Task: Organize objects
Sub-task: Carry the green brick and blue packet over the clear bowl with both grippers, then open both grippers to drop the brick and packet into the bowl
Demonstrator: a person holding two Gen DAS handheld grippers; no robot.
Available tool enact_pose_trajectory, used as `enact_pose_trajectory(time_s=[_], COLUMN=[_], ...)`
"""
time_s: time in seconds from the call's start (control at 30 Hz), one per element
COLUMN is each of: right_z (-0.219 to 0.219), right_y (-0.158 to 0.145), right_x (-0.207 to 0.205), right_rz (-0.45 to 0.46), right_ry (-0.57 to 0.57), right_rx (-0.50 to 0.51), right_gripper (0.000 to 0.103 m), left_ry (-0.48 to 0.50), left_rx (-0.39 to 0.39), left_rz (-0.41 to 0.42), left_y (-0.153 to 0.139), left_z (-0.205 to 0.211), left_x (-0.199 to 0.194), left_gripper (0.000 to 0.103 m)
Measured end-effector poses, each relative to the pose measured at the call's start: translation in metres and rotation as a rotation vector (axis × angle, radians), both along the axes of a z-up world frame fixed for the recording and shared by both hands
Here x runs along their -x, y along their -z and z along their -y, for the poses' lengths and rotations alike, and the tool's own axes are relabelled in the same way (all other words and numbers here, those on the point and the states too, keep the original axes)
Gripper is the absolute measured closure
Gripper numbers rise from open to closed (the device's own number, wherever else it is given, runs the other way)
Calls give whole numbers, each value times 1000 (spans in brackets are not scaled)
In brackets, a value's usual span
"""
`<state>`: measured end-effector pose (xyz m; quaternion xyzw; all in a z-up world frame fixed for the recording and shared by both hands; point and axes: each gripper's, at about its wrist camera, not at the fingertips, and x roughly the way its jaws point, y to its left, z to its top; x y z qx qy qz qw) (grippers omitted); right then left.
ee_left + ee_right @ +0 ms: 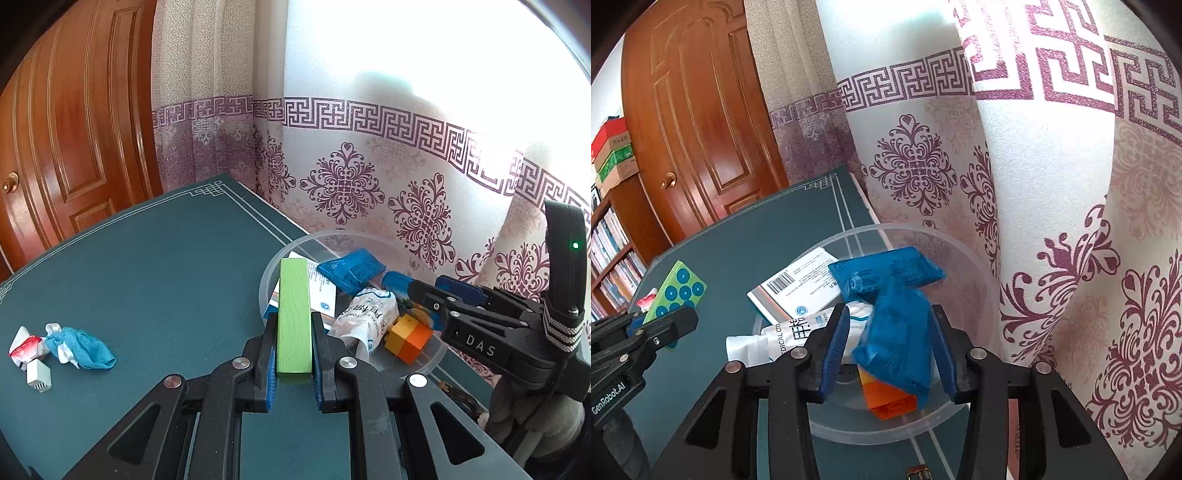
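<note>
Writing: where you look along your right gripper (892, 354), "GenRobot.AI" shows on your left gripper (294, 354); "DAS" marks the right one; the white pouch (775, 339) reads "MEDICAL".
Left jaws: you have them clamped on the green block (293, 314), blue dots on one face, near the bowl's rim.
Right jaws: part open; a blue packet (897, 339) hangs between them over the clear bowl (979, 266), contact unclear.
Bowl contents: barcoded box (798, 288), orange block (890, 400).
Surface: teal mat (166, 266).
Room: wooden door (66, 129), patterned curtain (1052, 221).

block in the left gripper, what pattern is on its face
Green block with blue dotted circles on its face, best in the right wrist view.
</note>
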<state>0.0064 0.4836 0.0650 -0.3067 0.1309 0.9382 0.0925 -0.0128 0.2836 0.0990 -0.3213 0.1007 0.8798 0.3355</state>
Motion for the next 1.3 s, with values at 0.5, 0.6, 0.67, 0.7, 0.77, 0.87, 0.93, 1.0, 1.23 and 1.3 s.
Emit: enact_pose_trajectory(time_s=[0.5,0.6,0.67,0.7,0.77,0.87,0.93,1.0,1.23,1.3], right_z=[1,1,1,1,3,5,7,9,11,11], right_y=[5,5,6,6,7,6,5,4,3,2], right_x=[-17,-18,-18,-18,-20,-20,-21,-21,-21,-22], right_rz=[-7,-6,-5,-5,-6,-8,-10,-12,-10,-12], right_ry=[-11,-11,-11,-12,-14,-19,-23,-26,-28,-27], right_rx=[11,14,17,18,19,21,21,21,20,19], right_gripper=[57,57,57,57,57,57,57,57,56,54], left_ry=[108,120,107,98,83,54,44,35,4,4], left_rx=[-45,-56,-59,-61,-61,-54,-55,-56,-45,-40], left_rz=[100,113,123,122,119,115,115,110,47,31], left_y=[5,7,8,8,9,10,10,10,5,4], left_z=[-47,-51,-50,-47,-42,-35,-30,-26,-18,-16], left_x=[22,24,26,27,30,34,36,35,29,26], left_gripper=[88,85,77,72,70,70,70,68,35,32])
